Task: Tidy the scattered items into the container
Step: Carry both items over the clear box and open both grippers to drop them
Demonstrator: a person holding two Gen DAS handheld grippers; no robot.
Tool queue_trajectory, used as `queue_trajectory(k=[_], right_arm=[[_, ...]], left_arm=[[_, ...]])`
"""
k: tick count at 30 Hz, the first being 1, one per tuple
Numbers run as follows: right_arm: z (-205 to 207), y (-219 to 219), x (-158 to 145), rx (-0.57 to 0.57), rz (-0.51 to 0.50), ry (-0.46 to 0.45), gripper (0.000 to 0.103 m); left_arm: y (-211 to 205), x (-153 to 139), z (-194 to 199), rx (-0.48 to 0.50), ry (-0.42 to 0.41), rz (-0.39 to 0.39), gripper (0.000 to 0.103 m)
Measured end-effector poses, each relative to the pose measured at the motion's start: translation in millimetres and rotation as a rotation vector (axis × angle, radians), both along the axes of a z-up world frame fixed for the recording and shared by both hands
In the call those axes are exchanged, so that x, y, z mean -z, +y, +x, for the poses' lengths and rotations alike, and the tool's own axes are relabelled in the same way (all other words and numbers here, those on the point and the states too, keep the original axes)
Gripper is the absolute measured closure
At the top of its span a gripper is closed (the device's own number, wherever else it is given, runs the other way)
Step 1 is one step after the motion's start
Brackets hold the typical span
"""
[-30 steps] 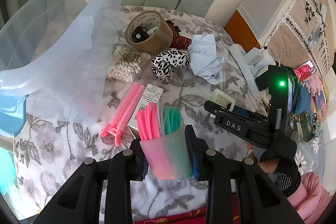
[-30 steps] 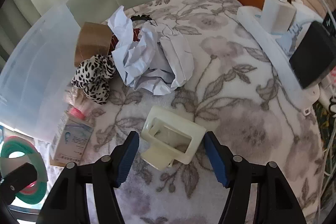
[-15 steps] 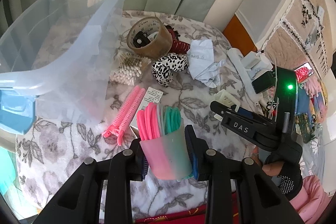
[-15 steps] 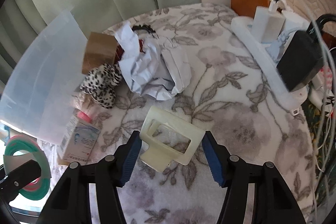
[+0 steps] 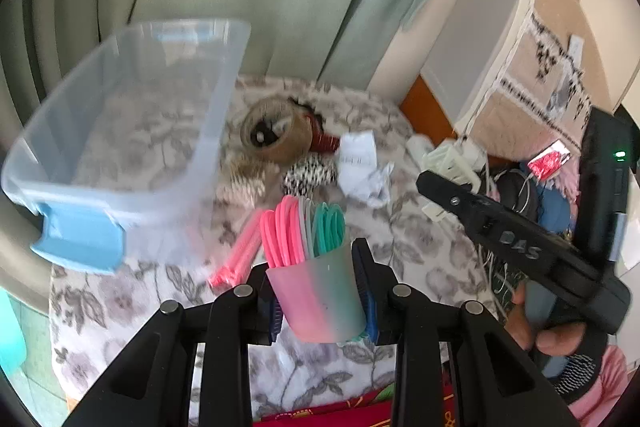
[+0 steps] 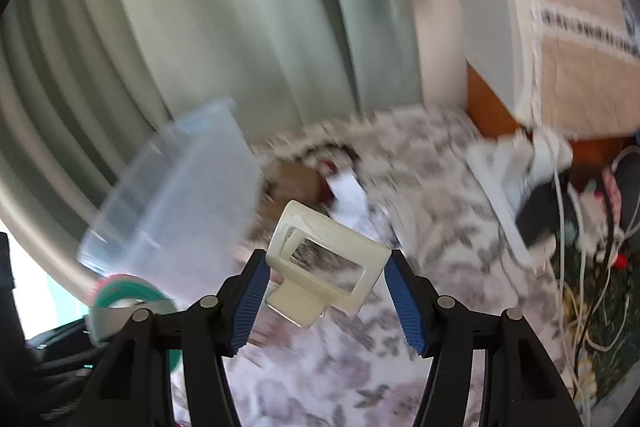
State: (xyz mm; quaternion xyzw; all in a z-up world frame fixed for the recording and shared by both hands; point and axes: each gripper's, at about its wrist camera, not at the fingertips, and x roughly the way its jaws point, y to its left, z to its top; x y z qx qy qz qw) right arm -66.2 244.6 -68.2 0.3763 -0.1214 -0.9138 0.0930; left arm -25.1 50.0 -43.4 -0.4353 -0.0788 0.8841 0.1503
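My left gripper (image 5: pixel 318 285) is shut on a pink-and-teal cup of hair bands (image 5: pixel 316 291), held above the flowered tablecloth. My right gripper (image 6: pixel 326 291) is shut on a cream plastic frame piece (image 6: pixel 324 263), lifted off the table; the same gripper shows at the right of the left wrist view (image 5: pixel 500 227). The clear container (image 5: pixel 132 131) with blue handles stands at the left, tilted-looking and blurred in the right wrist view (image 6: pixel 176 199). On the cloth lie a tape roll (image 5: pixel 276 135), crumpled paper (image 5: pixel 364 171), a spotted hair tie (image 5: pixel 308 173) and pink clips (image 5: pixel 240 255).
A white power strip (image 6: pixel 504 195) with plugs and cables lies along the right table edge. Green curtains hang behind the table. A person's hand (image 5: pixel 536 327) holds the right gripper's handle. A cotton swab pack (image 5: pixel 244 183) lies beside the container.
Both grippers have risen with their loads; the right one lifted the cream frame off the cloth. The table and container now look farther below and lower in the views.
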Motion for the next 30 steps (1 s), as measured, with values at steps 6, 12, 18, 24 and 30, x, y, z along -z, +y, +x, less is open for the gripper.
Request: queue_trajectory(k=[6, 12, 18, 24, 30], right_arm=[[13.8, -24.9, -50.9, -0.054, -0.018, 0.104, 0.04], [18.8, -57.1, -85.9, -0.122, -0.04, 0.171, 0.04], [14.8, -92.1, -100.5, -0.195, -0.019, 0.202, 0.04], [6.5, -127.9, -103.4, -0.26, -0.004, 0.206, 0.04], [-9.7, -157.9, -93.7, -0.311, -0.008, 0.18, 0.04]], left_arm=[[-18.5, -31.1, 3.1, -0.028, 0.088, 0.023, 0.071], [-54.1, -56.1, -0.1, -0.11, 0.161, 0.051, 0.071], [-93.7, -69.1, -1.3, -0.192, 0.206, 0.06, 0.071], [-126.2, -60.9, -7.2, -0.253, 0.193, 0.071, 0.071], [-148.4, -45.7, -18.9, -0.298, 0.158, 0.06, 0.071]])
